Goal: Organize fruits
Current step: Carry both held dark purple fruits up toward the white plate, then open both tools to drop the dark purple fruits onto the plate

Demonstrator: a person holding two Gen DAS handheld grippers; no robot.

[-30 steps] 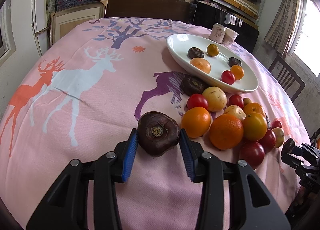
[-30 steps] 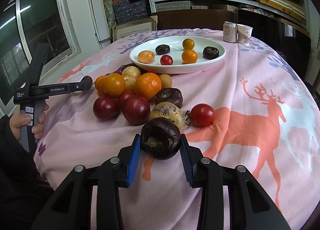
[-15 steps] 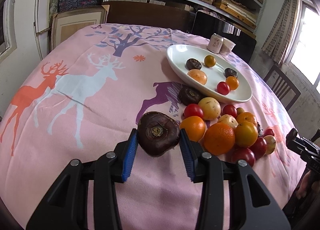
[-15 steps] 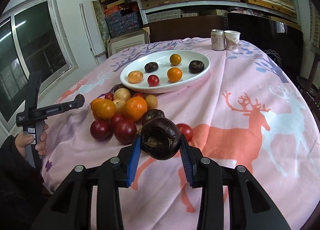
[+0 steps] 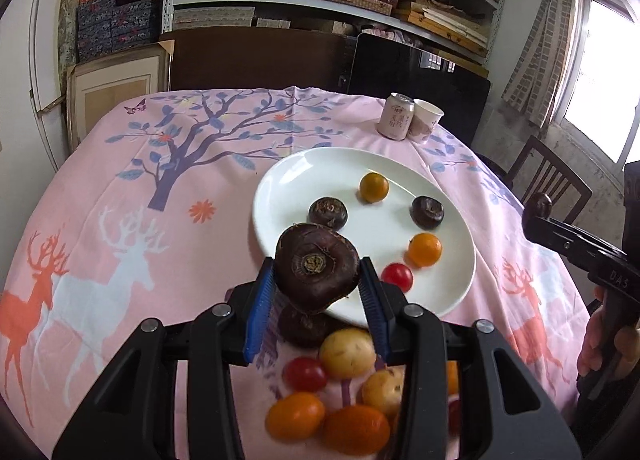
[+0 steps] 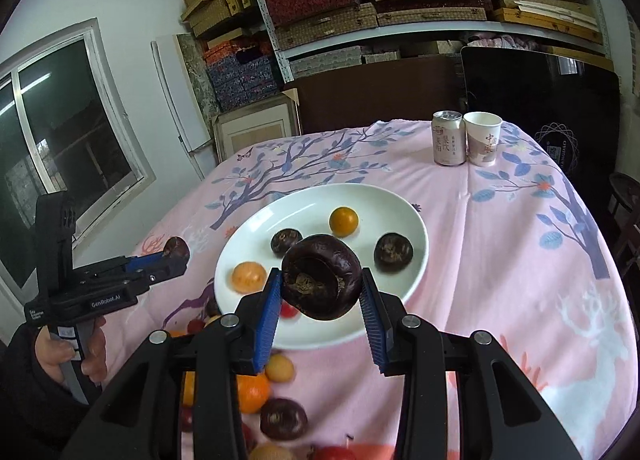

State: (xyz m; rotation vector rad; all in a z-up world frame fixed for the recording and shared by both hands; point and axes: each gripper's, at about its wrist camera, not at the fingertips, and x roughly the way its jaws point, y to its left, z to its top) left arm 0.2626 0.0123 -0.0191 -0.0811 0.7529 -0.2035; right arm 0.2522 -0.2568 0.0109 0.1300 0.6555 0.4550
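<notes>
Now both chestnuts (image 5: 316,266) (image 6: 322,282) hover over plate (image 5: 288,176); previously lower.

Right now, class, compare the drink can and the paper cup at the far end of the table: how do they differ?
The drink can has straight sides and a metal top; the paper cup widens upward and is open-topped. The can looks a little taller. In the right wrist view the can stands left of the cup. Both stand upright, close side by side on the pink tablecloth, pale with printing.

Plate (image 6: 416,244): 2 dark water chestnuts (image 6: 393,253), 3 orange fruits (image 6: 343,221), 1 red tomato (image 5: 397,277). 1 can (image 6: 449,138), 1 cup (image 6: 483,139). 2 tools (image 5: 318,300), 1 chestnut each.
</notes>
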